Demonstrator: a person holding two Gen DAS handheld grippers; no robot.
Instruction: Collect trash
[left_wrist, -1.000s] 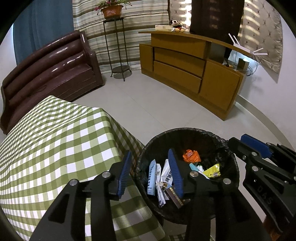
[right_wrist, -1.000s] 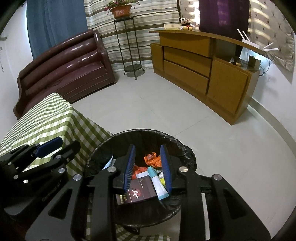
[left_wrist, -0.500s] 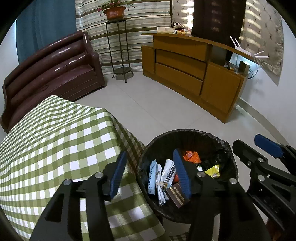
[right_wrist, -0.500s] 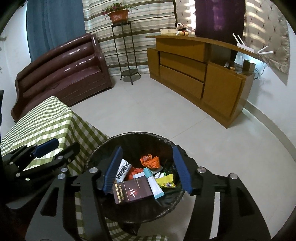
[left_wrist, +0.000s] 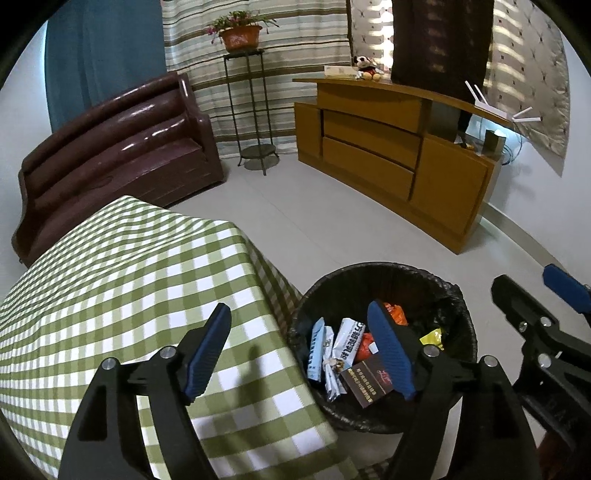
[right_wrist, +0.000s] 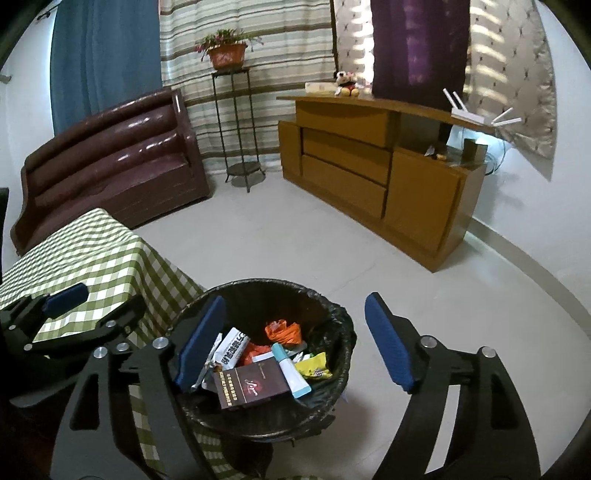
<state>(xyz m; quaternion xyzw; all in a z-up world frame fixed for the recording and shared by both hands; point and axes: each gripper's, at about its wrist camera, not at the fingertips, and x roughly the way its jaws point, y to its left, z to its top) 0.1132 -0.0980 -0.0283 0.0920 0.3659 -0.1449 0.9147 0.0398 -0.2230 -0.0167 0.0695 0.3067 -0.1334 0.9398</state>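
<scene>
- Left gripper (left_wrist: 299, 350): fingers spread wide, empty, above the table corner (left_wrist: 236, 236) and bin rim.
- Right gripper (right_wrist: 293, 345): fingers wide apart, empty, over the trash bin (right_wrist: 332, 306).
- Dark box (right_wrist: 251, 382) lies atop the wrappers.

Black bin (right_wrist: 334, 373), wrappers (right_wrist: 232, 345) inside

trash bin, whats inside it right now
In the trash bin: a dark brown box on top, a white-and-teal tube, a yellow wrapper, an orange bag and a white printed packet. Whatever lies beneath them is covered.
</scene>
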